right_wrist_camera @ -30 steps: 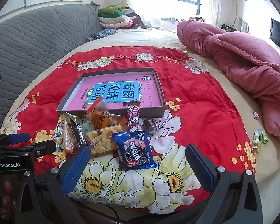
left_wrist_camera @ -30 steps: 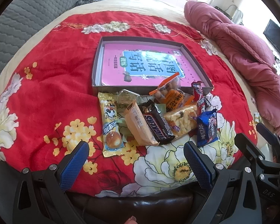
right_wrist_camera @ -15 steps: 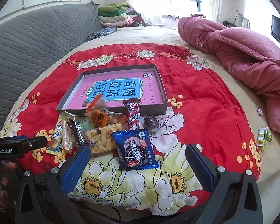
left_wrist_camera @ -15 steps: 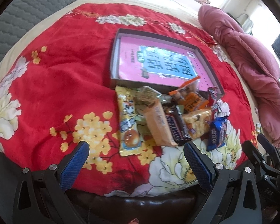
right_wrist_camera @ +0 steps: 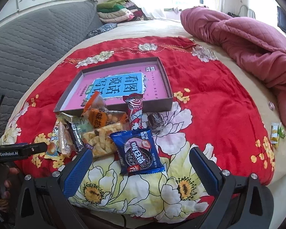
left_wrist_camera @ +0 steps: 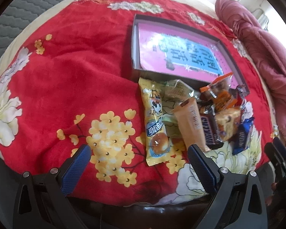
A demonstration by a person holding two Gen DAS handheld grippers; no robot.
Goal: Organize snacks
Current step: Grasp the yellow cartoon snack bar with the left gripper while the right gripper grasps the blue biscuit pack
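A heap of wrapped snacks lies on a red flowered blanket [left_wrist_camera: 70, 80] just in front of a shallow grey box [left_wrist_camera: 231, 57] [right_wrist_camera: 166, 80] with a pink book inside. In the left wrist view the heap has a yellow bun packet [left_wrist_camera: 154, 126], a tan bar [left_wrist_camera: 193, 122] and a Snickers bar [left_wrist_camera: 209, 131]. The right wrist view shows a blue Oreo packet [right_wrist_camera: 138, 152], a red wafer stick [right_wrist_camera: 135, 112] and a dark round sweet [right_wrist_camera: 156, 121]. My left gripper [left_wrist_camera: 138, 159] is open near the yellow packet. My right gripper [right_wrist_camera: 139, 168] is open around the Oreo packet's near end, holding nothing.
A rumpled pink quilt [right_wrist_camera: 244, 43] lies at the right of the bed. A grey quilted headboard [right_wrist_camera: 28, 43] stands on the left, with folded clothes [right_wrist_camera: 114, 11] behind. Two small sweets [right_wrist_camera: 276, 133] lie off the blanket at the right edge.
The left wrist view has swung left and tilted down, so the snacks and box now sit further right. The right gripper has edged slightly closer to the Oreo packet. Both stay open.
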